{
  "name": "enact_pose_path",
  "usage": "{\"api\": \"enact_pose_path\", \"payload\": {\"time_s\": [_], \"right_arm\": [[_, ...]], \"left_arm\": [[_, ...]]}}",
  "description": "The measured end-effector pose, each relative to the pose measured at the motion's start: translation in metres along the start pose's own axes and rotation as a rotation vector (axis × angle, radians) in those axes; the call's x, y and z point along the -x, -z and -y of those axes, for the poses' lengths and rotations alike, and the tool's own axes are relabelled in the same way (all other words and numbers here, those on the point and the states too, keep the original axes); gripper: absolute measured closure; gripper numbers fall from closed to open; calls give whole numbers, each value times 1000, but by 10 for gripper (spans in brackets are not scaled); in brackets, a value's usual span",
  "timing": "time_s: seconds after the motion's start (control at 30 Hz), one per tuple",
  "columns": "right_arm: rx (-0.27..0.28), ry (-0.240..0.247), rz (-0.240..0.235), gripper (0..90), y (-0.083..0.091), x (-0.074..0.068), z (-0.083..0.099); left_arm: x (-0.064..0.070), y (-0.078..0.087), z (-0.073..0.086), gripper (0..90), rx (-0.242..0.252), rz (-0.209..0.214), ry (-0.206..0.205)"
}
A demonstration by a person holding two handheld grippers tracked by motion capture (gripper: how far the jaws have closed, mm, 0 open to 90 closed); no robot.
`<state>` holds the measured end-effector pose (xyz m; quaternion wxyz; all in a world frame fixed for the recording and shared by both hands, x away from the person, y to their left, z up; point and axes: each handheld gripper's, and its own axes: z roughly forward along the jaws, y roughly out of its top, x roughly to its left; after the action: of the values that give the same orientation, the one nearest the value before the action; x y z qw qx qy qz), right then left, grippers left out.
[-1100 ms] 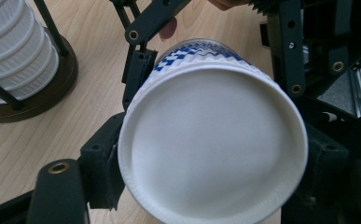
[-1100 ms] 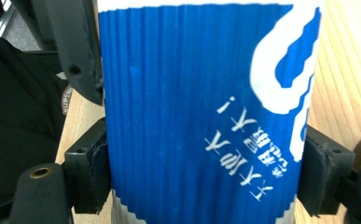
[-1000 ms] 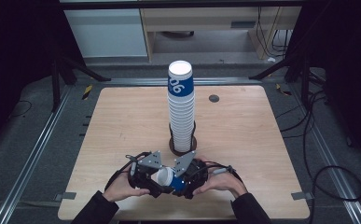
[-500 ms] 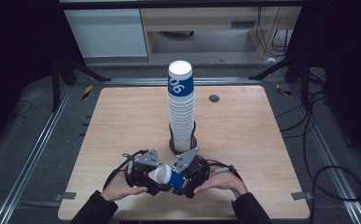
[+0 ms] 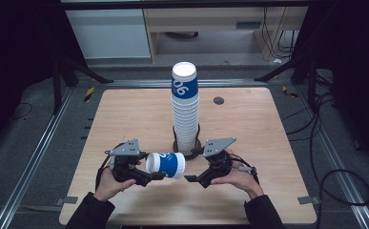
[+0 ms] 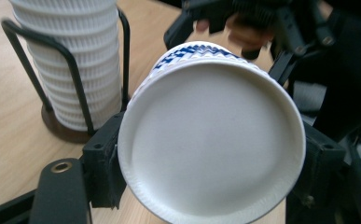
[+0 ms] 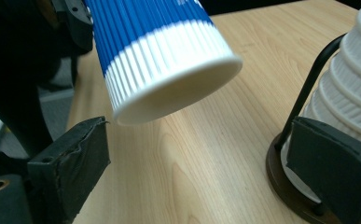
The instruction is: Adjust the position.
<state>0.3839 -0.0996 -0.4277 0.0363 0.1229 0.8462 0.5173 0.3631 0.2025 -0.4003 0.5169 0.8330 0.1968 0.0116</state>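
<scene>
Left tool (image 5: 148, 177) holding cup (image 5: 166, 165) sideways near front edge of surface (image 5: 249, 119); right tool (image 5: 194, 164) wide, free. Stack (image 5: 185, 112) waits; cup not yet placed.

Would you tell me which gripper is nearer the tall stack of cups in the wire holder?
Right. The right gripper sits just beside the stack of cups; the left gripper, clamping a blue cup, is farther off.

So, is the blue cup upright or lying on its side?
On its side: the blue cup is held level in the left gripper, rim toward the right gripper.
</scene>
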Motion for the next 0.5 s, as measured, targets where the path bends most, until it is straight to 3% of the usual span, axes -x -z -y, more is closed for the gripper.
{"api": "enact_pose_path", "payload": {"time_s": [0.07, 0.13, 0.23, 0.5], "right_arm": [[8, -6, -3, 59, 1, 1, 0], [46, -29, -41, 58, 0, 2, 2], [47, -30, -72, 58, -3, 0, 4], [49, -40, -145, 57, -11, -4, 6]], "left_arm": [[0, 1, 0, 256, 13, 2, 1], [-1, 2, 0, 255, 49, 14, 13], [-2, 1, 1, 256, 68, 35, 27], [2, -10, 3, 256, 21, 113, 6]]}}
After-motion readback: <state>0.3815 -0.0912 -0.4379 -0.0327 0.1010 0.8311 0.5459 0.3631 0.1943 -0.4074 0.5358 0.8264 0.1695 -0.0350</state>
